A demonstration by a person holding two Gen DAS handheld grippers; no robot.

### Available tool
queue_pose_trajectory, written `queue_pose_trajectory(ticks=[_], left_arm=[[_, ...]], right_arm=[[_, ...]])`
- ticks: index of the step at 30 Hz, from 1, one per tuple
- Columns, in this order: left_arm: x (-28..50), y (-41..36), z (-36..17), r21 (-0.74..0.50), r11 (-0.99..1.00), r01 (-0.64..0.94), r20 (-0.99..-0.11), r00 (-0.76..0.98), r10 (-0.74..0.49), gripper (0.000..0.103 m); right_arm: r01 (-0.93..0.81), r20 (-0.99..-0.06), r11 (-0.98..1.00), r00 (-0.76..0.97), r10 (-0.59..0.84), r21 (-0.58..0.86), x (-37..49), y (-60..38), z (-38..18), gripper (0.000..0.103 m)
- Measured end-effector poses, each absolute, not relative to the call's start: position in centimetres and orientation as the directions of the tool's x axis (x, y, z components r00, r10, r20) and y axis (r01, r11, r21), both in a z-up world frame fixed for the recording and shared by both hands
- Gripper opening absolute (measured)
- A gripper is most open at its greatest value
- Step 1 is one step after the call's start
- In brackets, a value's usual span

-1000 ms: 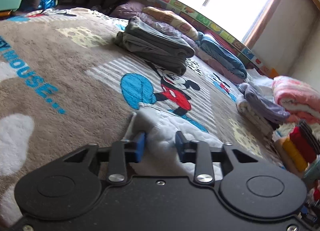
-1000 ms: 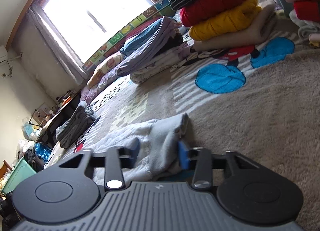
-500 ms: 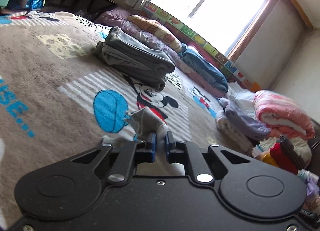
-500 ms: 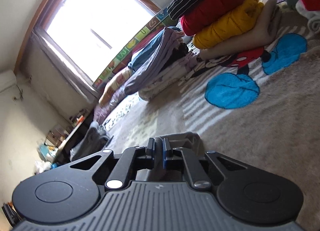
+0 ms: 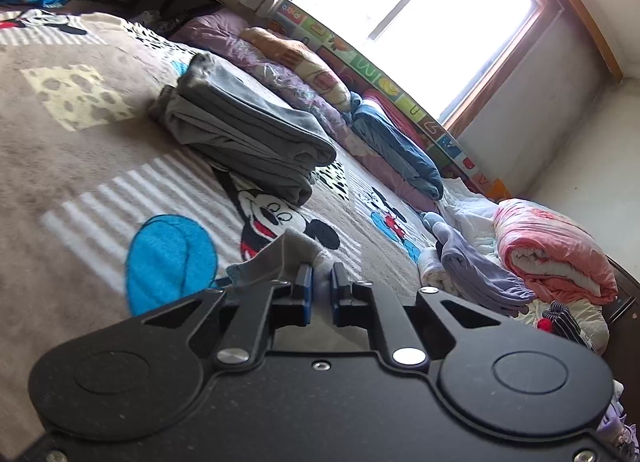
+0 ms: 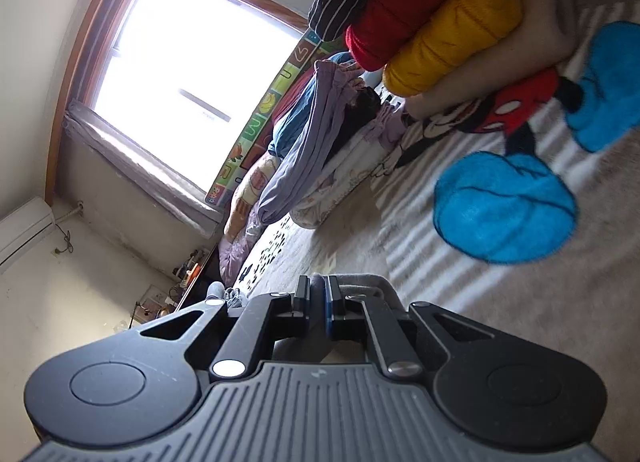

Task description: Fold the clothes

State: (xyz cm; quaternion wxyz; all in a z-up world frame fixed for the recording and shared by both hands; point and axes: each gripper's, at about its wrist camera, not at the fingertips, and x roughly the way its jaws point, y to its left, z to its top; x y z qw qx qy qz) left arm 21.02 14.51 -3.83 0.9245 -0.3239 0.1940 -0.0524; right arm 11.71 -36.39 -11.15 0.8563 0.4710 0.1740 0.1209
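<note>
A light grey garment lies on the cartoon-print blanket (image 5: pixel 80 166). My left gripper (image 5: pixel 320 282) is shut on an edge of the grey garment (image 5: pixel 280 254), which bunches up just ahead of the fingertips, lifted off the blanket. In the right wrist view my right gripper (image 6: pixel 318 292) is shut on another part of the grey garment (image 6: pixel 364 282); a fold of it shows to the right of the jaws and beneath them. The rest of the garment is hidden under both grippers.
A folded grey stack (image 5: pixel 248 138) sits mid-blanket. Purple and blue bedding (image 5: pixel 392 142) lines the window side. A pink quilt (image 5: pixel 556 246) and lilac clothes (image 5: pixel 476 266) lie at right. A stack of red, yellow and beige clothes (image 6: pixel 448 22) stands near the right gripper.
Both grippers shut on the grey garment, which a second ago lay flat between open jaws. Both have since lifted its edges and carried them across the blanket; the right one rolled.
</note>
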Motion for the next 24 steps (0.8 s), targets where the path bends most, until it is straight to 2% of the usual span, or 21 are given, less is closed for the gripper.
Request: queue_pose_trajectory(ticks=[9, 18, 21, 24], left_arm=[[25.2, 14.6, -4.7, -0.631, 0.775, -0.033, -0.344, 0.907, -0.242, 0.007], [28.2, 14.3, -5.5, -0.612, 0.79, -0.038, -0.371, 0.896, -0.244, 0.007], [28.8, 14.5, -5.8, -0.606, 0.794, -0.054, -0.388, 0.891, -0.236, 0.007], [28.8, 14.7, -5.9, -0.612, 0.789, -0.05, -0.386, 0.89, -0.244, 0.011]], right_arm=[[-0.04, -0.208, 0.521, 0.889, 0.408, 0.853, 16.4, -37.4, -11.7, 0.009], [0.019, -0.283, 0.52, 0.856, 0.432, 0.854, 19.3, -37.7, -13.0, 0.009], [0.06, -0.303, 0.489, 0.848, 0.434, 0.87, 19.6, -38.3, -13.8, 0.014], [0.067, -0.273, 0.429, 0.855, 0.44, 0.901, 19.3, -39.0, -14.6, 0.016]])
